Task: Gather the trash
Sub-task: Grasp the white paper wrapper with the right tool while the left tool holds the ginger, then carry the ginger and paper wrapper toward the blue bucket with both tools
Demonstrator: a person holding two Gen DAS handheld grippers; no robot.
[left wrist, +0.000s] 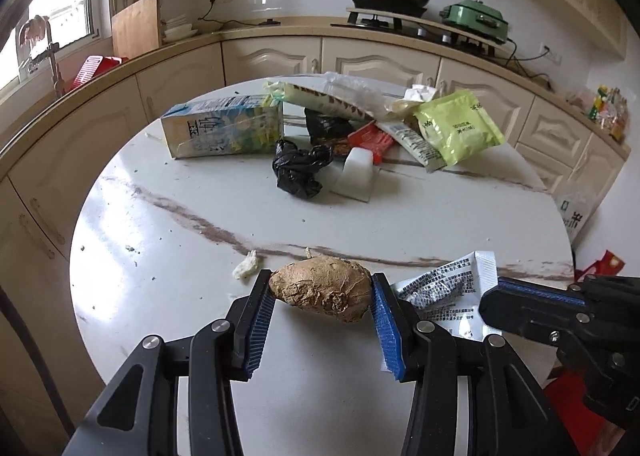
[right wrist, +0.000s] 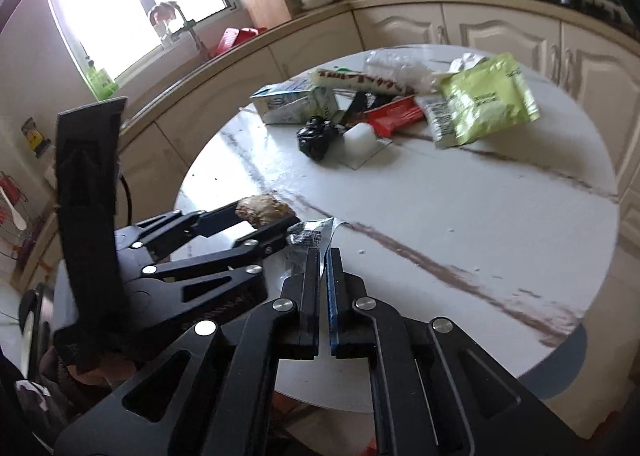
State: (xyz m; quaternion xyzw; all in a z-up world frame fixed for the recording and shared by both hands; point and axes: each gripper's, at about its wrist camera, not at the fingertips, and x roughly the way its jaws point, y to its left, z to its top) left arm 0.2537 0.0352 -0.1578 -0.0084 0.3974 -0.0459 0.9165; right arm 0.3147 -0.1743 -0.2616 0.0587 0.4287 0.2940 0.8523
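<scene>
The left gripper (left wrist: 322,298) clenches a brown lump (left wrist: 320,290), one blue pad pressing each end, at 6 o'clock on the round table (left wrist: 160,256). Just beside it, at 3 o'clock from the lump, lies a silver sachet (left wrist: 448,288); the right gripper (right wrist: 323,256) is pinched shut on its edge, with the foil sticking out past the fingertips. A white crumb (left wrist: 246,265) sits at 9 o'clock from the lump. At the table's 12 o'clock, well apart, is a heap: a milk carton (left wrist: 224,130) on its side, a black bag (left wrist: 300,168), a white block (left wrist: 356,168), a red wrapper (left wrist: 370,140) and a green pouch (left wrist: 456,128).
</scene>
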